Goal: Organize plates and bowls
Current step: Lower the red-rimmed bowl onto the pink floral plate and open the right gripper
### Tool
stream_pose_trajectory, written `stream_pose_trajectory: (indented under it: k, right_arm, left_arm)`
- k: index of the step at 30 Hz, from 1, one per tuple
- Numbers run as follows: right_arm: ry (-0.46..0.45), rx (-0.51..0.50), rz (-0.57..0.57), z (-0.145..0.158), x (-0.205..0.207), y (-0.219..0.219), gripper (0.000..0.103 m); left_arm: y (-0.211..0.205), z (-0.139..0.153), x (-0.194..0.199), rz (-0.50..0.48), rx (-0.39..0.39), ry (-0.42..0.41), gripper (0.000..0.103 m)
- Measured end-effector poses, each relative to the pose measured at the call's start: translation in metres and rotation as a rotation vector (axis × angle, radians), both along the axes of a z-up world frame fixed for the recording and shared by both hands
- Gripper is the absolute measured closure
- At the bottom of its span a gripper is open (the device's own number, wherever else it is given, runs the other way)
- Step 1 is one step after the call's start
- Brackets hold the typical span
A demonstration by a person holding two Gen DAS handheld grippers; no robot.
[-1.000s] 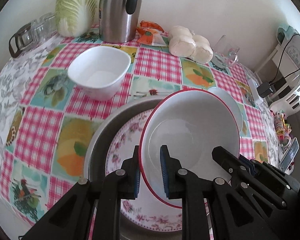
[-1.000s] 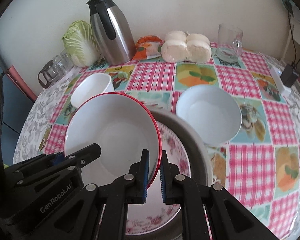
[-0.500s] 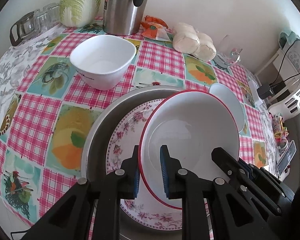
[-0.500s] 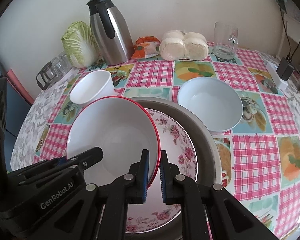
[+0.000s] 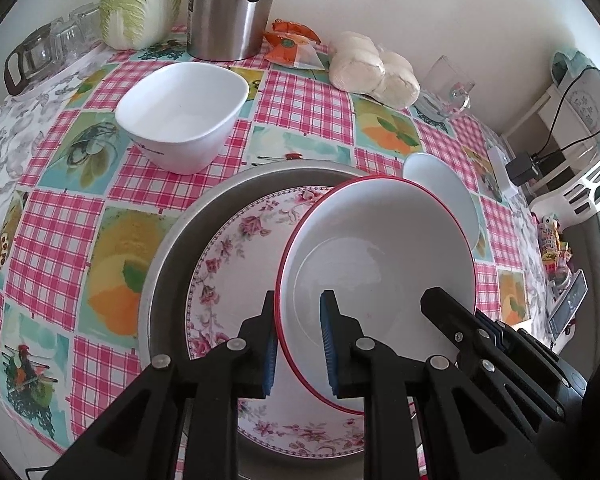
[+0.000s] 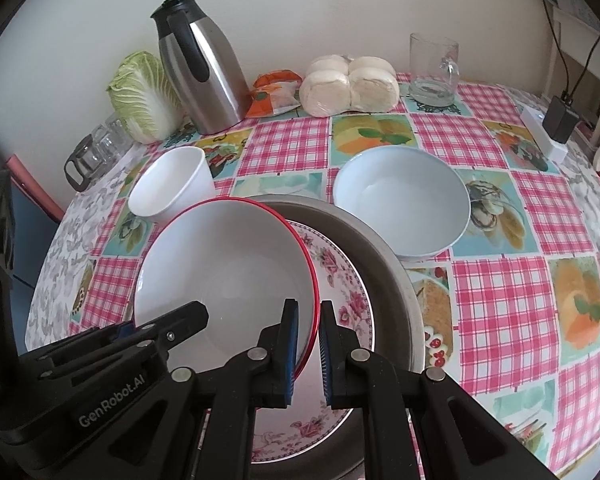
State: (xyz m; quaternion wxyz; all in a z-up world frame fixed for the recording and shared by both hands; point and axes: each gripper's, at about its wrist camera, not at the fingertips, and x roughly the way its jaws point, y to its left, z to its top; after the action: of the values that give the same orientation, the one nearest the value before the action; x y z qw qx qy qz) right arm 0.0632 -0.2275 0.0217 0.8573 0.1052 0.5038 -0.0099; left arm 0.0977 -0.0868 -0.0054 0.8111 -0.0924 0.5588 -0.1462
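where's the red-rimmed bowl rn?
Red-rimmed bowl sits centre frame in both wrist views, gripped at opposite rims by both grippers, over the floral plate.

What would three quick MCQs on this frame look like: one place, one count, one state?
1. The floral plate lies:
A in the metal pan
B beside the thermos
C under the cabbage

2. Plain white bowls standing on the tablecloth:
A one
B two
C four

3. The red-rimmed bowl is:
A flat on the cloth
B upside down
C gripped at its rim by both grippers

Answers: 1 A, the pan's grey rim rings the plate. 2 B, a squarish bowl and a round bowl. 3 C, the left gripper and right gripper each straddle its rim.
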Motion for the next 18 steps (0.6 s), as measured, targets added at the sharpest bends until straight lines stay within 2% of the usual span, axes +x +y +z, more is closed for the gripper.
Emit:
stream_pose_trajectory:
  k: [18]
  right_arm:
    - [-0.009, 0.028, -0.017, -0.0043, 0.0045, -0.0018, 0.085]
  left_arm:
    - [-0.0012, -0.0061, 0.0047, 0.009, -0.003, 0.019, 0.08]
